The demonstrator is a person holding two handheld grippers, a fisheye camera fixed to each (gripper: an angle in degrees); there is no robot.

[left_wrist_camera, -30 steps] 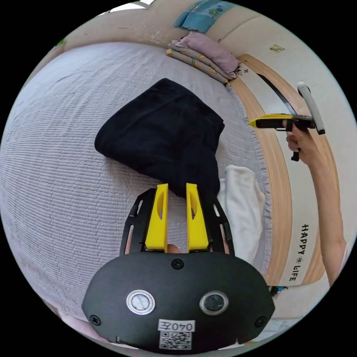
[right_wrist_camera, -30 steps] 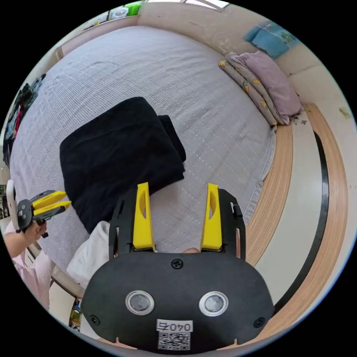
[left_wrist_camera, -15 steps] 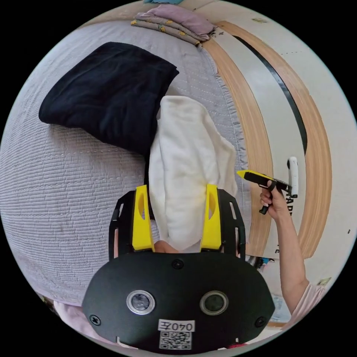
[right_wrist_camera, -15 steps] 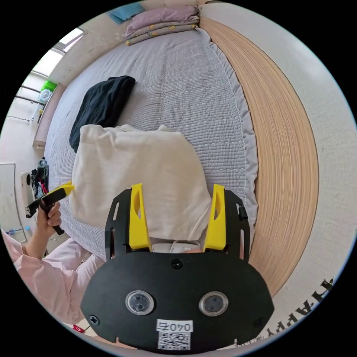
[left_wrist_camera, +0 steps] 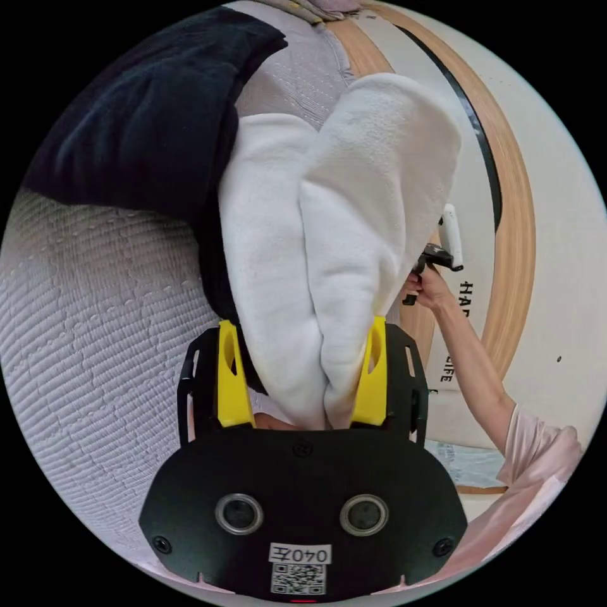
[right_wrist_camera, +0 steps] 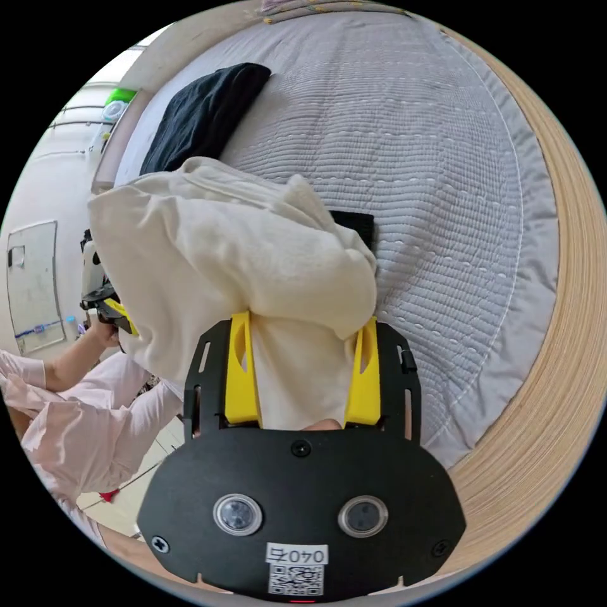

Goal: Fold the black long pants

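The black long pants (left_wrist_camera: 139,114) lie folded in a thick pad on the grey bed, also seen far off in the right gripper view (right_wrist_camera: 202,114). A white fleecy garment (left_wrist_camera: 329,215) bulges up beside them, overlapping their near edge. My left gripper (left_wrist_camera: 301,322) is open, its yellow jaws spread wide with the white garment's bunched edge between them. My right gripper (right_wrist_camera: 304,317) is open too, jaws wide on either side of another part of the white garment (right_wrist_camera: 234,253). A small dark piece (right_wrist_camera: 354,224) peeks out from under the white cloth.
The grey quilted bed cover (right_wrist_camera: 442,158) spreads around both garments. A curved wooden bed frame (left_wrist_camera: 515,221) runs along its edge. A hand holds the right gripper (left_wrist_camera: 439,250) behind the white cloth. A pink sleeve (right_wrist_camera: 76,430) and the left gripper (right_wrist_camera: 117,310) sit at the side.
Both cameras have swung from the black pants to the white garment and closed in on it. The left jaws have spread from narrow to wide. The white cloth now bunches up between both pairs of jaws.
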